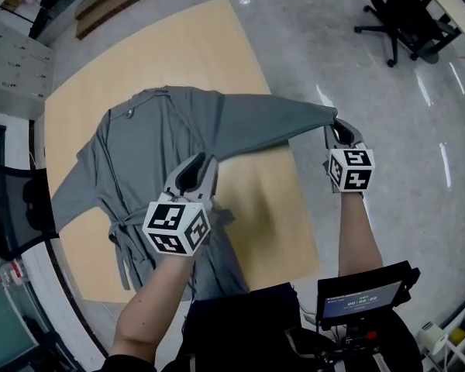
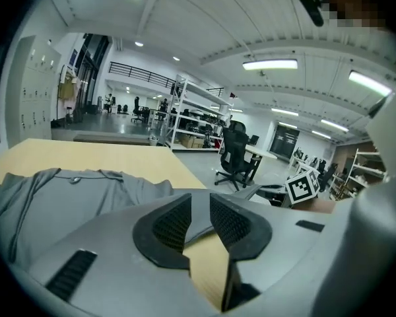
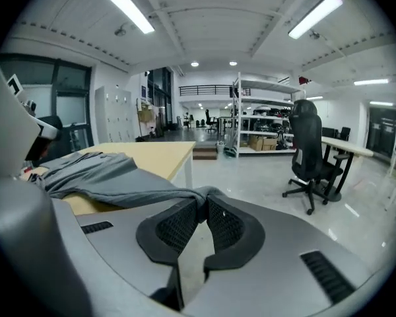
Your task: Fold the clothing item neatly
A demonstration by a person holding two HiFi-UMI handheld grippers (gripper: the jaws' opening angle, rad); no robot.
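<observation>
Head view puts you at the very start of the fold: the light wood table [image 1: 178, 45] carries the grey robe [image 1: 151, 146] spread flat on its back, collar toward the far left corner, hem spilling over the near edge, and no crease made in it anywhere. One sleeve trails off the left edge and the belt [image 1: 124, 242] lies loose near the near left corner, so as I judge it both sleeves, the sides and the final halving all remain. The other sleeve [image 1: 271, 122] is raised off the wood and drawn out straight past the right edge. Your left gripper [image 1: 205, 161] sits where that sleeve meets the body, jaws nearly together and apparently nipping its lower edge; your right gripper [image 1: 335, 126] is out beyond the right edge, jaws pinched on the cuff
</observation>
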